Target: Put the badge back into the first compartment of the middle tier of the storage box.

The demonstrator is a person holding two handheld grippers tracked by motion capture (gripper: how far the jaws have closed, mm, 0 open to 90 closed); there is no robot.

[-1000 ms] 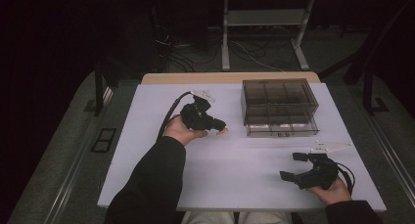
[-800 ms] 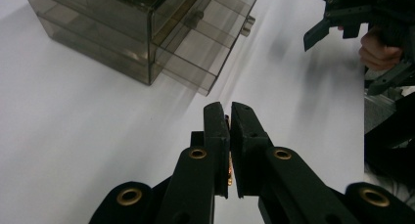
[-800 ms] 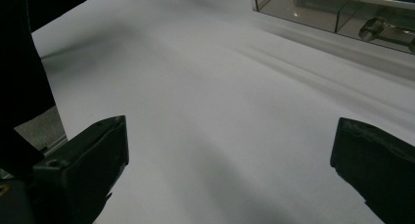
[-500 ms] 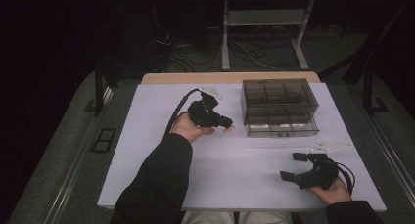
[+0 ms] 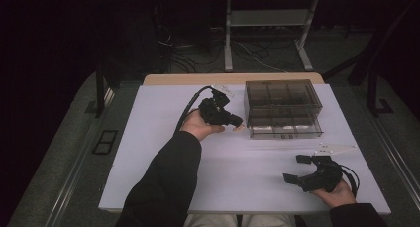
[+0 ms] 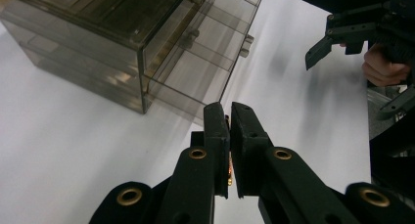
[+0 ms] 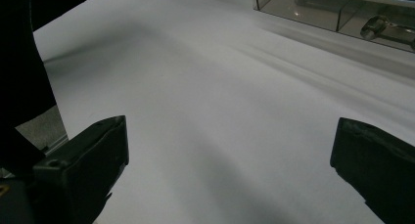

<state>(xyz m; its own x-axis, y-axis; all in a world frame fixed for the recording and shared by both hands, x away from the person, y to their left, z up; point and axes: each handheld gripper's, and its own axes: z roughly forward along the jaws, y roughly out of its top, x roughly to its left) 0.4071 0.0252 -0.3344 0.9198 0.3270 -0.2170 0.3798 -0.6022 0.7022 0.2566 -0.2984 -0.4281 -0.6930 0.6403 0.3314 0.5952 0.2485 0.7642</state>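
A smoky clear drawer box [image 5: 282,108] stands at the back right of the white table [image 5: 148,152]. My left gripper [image 5: 236,123] hovers just left of the box's front corner, pointing right. In the left gripper view its jaws [image 6: 230,109] are shut, with a thin orange-brown sliver [image 6: 228,158] pinched between the pads; the box [image 6: 147,38] lies close ahead, with its drawer knobs showing. My right gripper [image 5: 296,169] rests near the front right edge with its jaws wide open and nothing between them. In the right gripper view the box [image 7: 337,11] sits far ahead.
A wooden strip [image 5: 198,79] borders the table's far edge. Beyond it are metal frame legs [image 5: 228,43] and cables on the dark floor. Bare white surface lies between the two grippers. The right gripper [image 6: 325,38] appears far off in the left gripper view.
My left gripper has moved to the right, closer to the drawer box, still shut. The right gripper has stayed where it was.
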